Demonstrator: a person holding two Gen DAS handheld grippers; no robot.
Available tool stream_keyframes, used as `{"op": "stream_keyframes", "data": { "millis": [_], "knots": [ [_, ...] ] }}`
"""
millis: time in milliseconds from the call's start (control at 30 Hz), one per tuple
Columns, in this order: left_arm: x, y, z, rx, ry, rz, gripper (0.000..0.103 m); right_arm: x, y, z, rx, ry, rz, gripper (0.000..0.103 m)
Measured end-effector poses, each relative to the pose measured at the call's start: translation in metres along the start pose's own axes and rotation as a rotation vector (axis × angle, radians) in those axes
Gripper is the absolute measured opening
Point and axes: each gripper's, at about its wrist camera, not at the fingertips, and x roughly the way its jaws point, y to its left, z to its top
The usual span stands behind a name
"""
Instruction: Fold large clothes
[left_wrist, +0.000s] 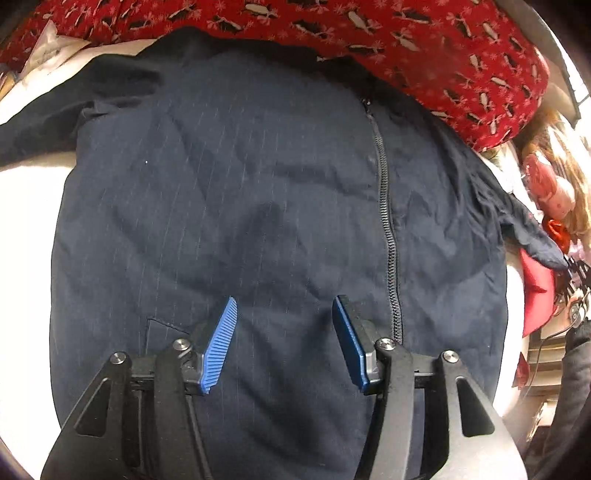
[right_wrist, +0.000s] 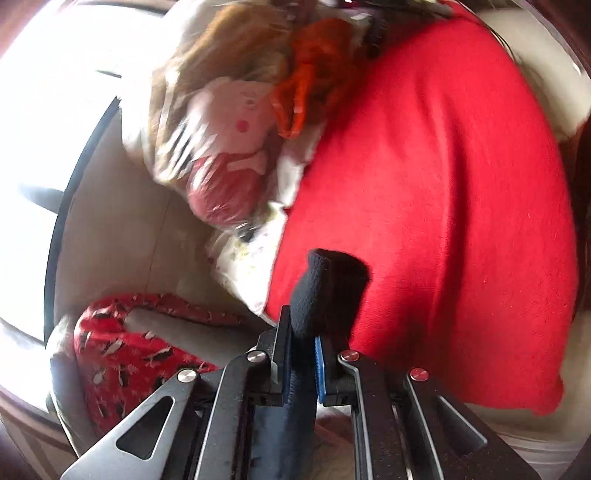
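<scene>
1. so, at the far left of the left wrist view, a dark sleeve (left_wrist: 40, 125) of the navy jacket (left_wrist: 221, 184) trails toward nine o'clock over a pale, overexposed surface (left_wrist: 26, 221) that i cannot name for certain.
2. the jacket lies spread flat and fills most of that view. its long axis runs six to twelve o'clock, collar end toward twelve, where it meets a red patterned fabric (left_wrist: 406, 44).
3. the left hand-held gripper (left_wrist: 284, 314) hovers low over the hem end at six o'clock with its blue pads (left_wrist: 221, 343) spread apart, grasping nothing.
4. the zipper (left_wrist: 386, 221) runs along the same axis just at that gripper's one o'clock side, so the jacket body lies straight ahead of it, toward twelve.
5. toward three o'clock the other sleeve's cuff (left_wrist: 543, 247) stretches off the jacket's side.
6. in the right wrist view, the right hand-held gripper (right_wrist: 301, 354) is clenched on a dark knit cuff (right_wrist: 328, 291), which pokes out toward twelve o'clock between the pads.
7. behind it lie a plain red cloth (right_wrist: 443, 184) and, at eleven o'clock, a bagged doll (right_wrist: 229, 147).
8. my judgement: the right hand is the nearer one, already holding the sleeve. the coming move turns on carrying that sleeve across, at right angles to the zipper line, onto the body.
</scene>
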Motion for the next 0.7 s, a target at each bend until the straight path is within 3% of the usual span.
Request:
{"op": "stream_keyframes", "data": {
  "millis": [133,233,467,700],
  "knots": [
    [-0.005,0.006,0.000,0.007,0.014,-0.040,0.053,0.003,0.043,-0.029,-0.083,0.070,0.071,0.009],
    [-0.007,0.009,0.004,-0.005,0.023,-0.077,0.053,0.006,0.085,-0.069,-0.190,0.165,0.124,0.009],
    [-0.024,0.029,0.013,-0.039,0.000,-0.127,0.053,0.016,0.180,-0.209,-0.478,0.376,0.208,0.009],
    [-0.042,0.062,0.016,-0.068,-0.039,-0.155,0.053,0.036,0.231,-0.356,-0.681,0.564,0.225,0.010]
  ]
}}
